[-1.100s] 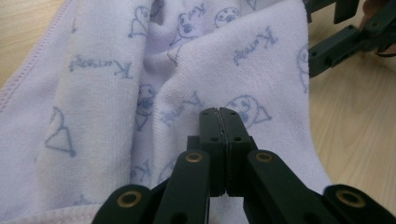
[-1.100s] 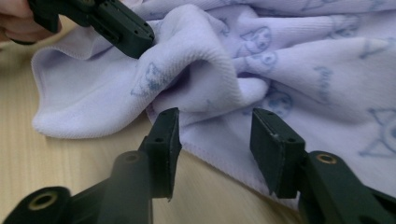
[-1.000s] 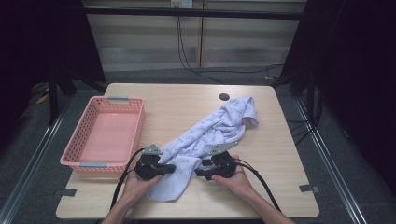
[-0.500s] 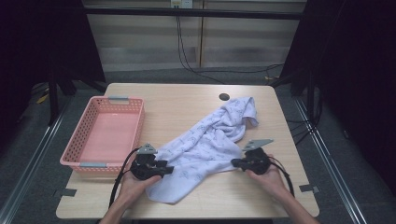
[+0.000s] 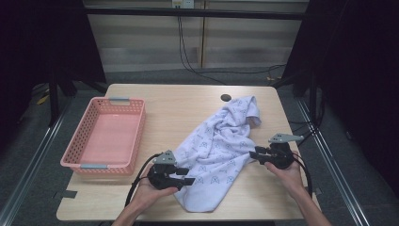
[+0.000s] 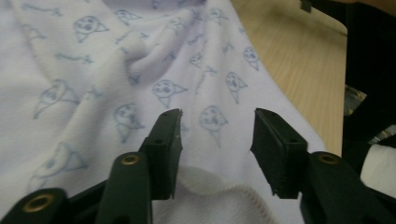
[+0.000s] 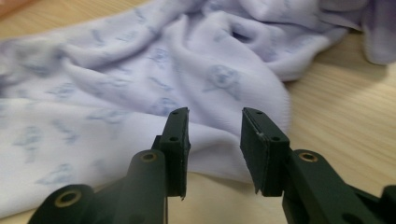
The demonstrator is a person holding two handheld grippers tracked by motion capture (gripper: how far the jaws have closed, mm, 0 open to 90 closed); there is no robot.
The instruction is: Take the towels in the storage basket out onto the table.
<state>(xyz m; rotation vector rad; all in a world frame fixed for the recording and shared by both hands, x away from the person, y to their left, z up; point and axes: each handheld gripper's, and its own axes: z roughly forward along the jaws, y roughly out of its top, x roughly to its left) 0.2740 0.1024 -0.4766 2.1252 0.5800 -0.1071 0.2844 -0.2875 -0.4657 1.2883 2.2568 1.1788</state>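
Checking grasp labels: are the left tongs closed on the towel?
No: in the left gripper view the left tongs stand open, towel visible in the gap between the jaws.

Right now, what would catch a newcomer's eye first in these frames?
A rumpled white towel printed with pale blue figures sprawls diagonally across the wooden table. The left gripper and right gripper, both open, flank its near edges. A pink basket sits at the table's left side.
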